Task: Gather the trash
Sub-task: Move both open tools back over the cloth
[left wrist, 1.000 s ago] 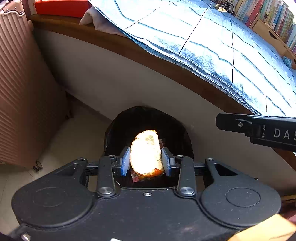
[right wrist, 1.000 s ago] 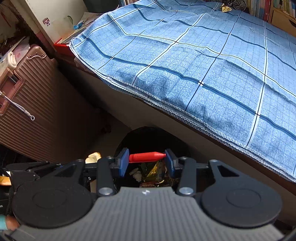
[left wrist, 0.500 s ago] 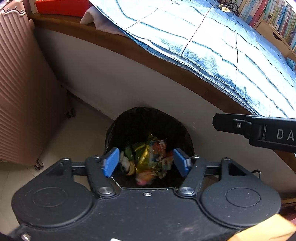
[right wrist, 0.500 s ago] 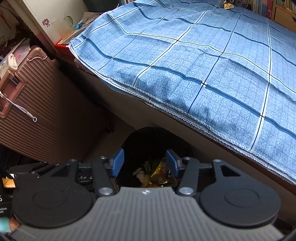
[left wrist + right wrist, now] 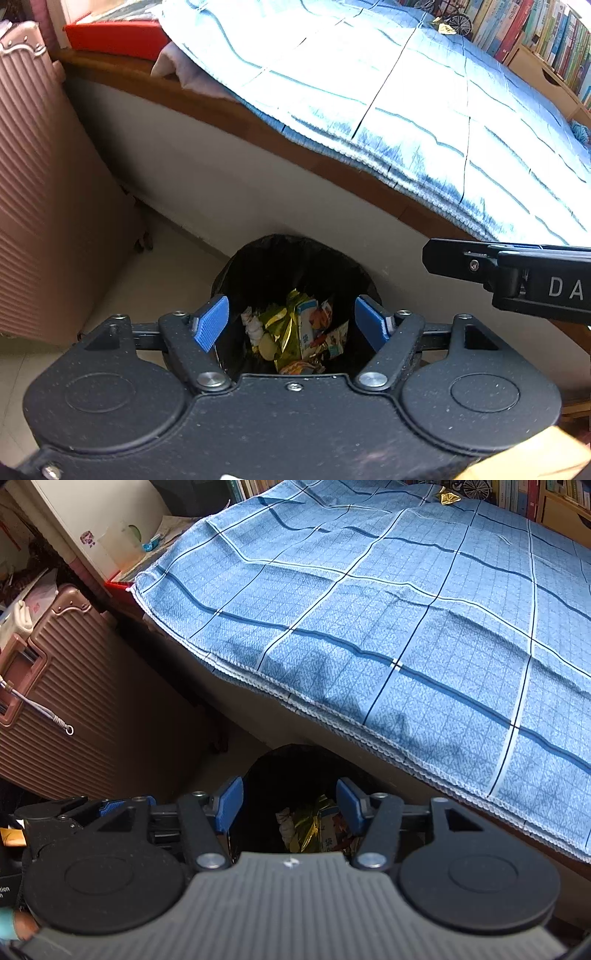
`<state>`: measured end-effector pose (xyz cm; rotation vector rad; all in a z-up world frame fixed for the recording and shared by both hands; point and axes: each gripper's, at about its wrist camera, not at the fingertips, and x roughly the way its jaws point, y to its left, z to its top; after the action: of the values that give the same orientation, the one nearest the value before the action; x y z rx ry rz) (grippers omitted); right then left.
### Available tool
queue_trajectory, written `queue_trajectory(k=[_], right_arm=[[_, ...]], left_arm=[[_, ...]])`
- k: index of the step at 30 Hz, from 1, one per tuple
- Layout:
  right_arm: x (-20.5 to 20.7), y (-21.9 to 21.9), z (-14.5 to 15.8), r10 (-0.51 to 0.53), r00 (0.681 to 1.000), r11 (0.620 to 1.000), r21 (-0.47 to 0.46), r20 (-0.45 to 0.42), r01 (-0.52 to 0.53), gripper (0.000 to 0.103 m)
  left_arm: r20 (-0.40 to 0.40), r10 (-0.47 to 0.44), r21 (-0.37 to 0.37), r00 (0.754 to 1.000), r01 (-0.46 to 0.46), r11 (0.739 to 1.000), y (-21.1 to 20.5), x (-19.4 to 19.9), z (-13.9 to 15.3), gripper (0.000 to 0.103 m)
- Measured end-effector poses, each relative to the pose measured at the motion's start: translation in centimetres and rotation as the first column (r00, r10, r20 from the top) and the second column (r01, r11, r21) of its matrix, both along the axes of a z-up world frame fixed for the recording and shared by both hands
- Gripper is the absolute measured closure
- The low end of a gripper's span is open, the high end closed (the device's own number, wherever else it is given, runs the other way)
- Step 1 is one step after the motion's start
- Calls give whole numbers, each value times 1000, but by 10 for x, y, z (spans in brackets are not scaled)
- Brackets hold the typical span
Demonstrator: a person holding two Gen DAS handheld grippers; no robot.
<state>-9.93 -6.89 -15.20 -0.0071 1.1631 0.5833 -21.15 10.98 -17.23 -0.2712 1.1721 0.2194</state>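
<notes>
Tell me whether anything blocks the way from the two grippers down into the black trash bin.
Nothing visible does. The left gripper and right gripper hang over the open mouth of the trash bin, jaws apart and empty, with only wrappers lying inside.

White letters "DA" – cut off at the frame edge – on the right gripper [image 5: 517,277].

Crumpled wrappers [image 5: 295,332] inside black-lined bin [image 5: 273,258]
</notes>
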Motion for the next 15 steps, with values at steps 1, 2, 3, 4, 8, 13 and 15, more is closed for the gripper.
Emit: queue_trajectory(k=[1, 2, 3, 4, 8, 13, 15], right_arm=[[2, -1, 1, -5, 1000, 1000, 4, 2, 5, 33], [4, -3, 3, -11, 1000, 1000, 9, 3, 10, 33], [5, -4, 5, -15, 1000, 1000, 16, 4, 15, 33], [7, -6, 9, -21, 1000, 1000, 24, 7, 21, 33], [21, -15, 30, -54, 997, 997, 63, 48, 51, 32], [64, -39, 69, -141, 980, 986, 110, 139, 126, 31], [89, -52, 87, -179, 965, 980, 123, 191, 158, 31]], left_arm=[[6, -3, 5, 1000, 3, 1000, -1, 2, 3, 29], [13, -6, 10, 1000, 6, 1000, -2, 4, 6, 29], [24, -10, 16, 1000, 10, 1000, -2, 7, 11, 29], [39, -16, 22, 999, 15, 1000, -3, 9, 17, 29], [127, -43, 52, 991, 37, 998, -7, 19, 46, 26], [232, -70, 75, 970, 53, 996, -12, 59, 85, 25], [273, -76, 78, 959, 57, 995, -15, 83, 101, 25]])
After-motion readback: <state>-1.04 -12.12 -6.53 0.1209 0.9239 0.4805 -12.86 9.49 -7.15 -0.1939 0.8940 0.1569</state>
